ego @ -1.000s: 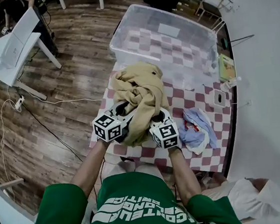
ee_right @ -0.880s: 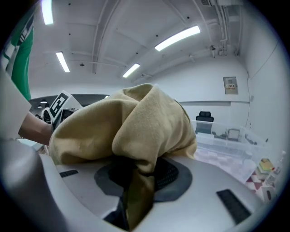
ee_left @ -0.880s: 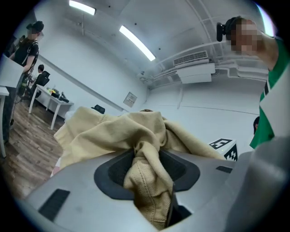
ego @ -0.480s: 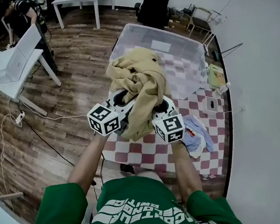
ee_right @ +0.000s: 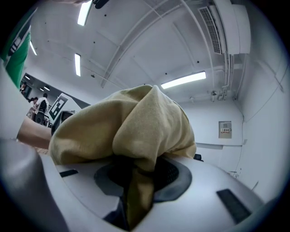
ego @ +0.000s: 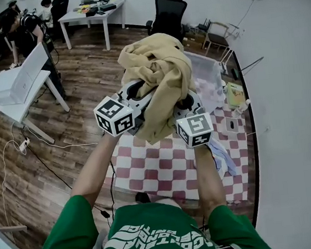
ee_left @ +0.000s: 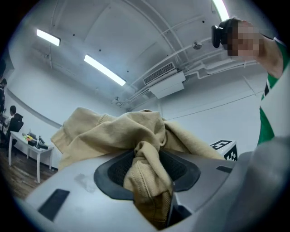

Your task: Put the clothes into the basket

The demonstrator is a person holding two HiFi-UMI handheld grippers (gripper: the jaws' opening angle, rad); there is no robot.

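Table (ego: 159, 170), checkered cloth: it sits lower in the head view than a second ago, with much more bare check showing in front of the person. The load has left the surface.

Basket (ego: 211, 74), a clear bin at the far end of the table: now mostly hidden behind the raised cloth, with only its right part showing. It appears empty, so judged from here nothing is in it yet.

Tan garment (ego: 158, 73): a second ago it lay heaped on the table. Now it hangs in the air between the person and the basket, clear of the table. Lift step looks done. What remains is the carry forward and the drop over the rim.
- Bunched, no clean shape.
- Bulk is piled above and beyond the jaws, toward the basket. A tail droops back down between the two marker cubes.
- Long axis, as I read it, runs from that tail up and away to the crown, roughly along the line to the basket.

Blue-and-white garment (ego: 222, 154): lies on the table's right edge, untouched, partly behind the right forearm.

Left gripper (ee_left: 149, 174): pads clamp a twisted fold of tan cloth.

Right gripper (ee_right: 135, 179): pinches a fold likewise, cloth draped over its nose.
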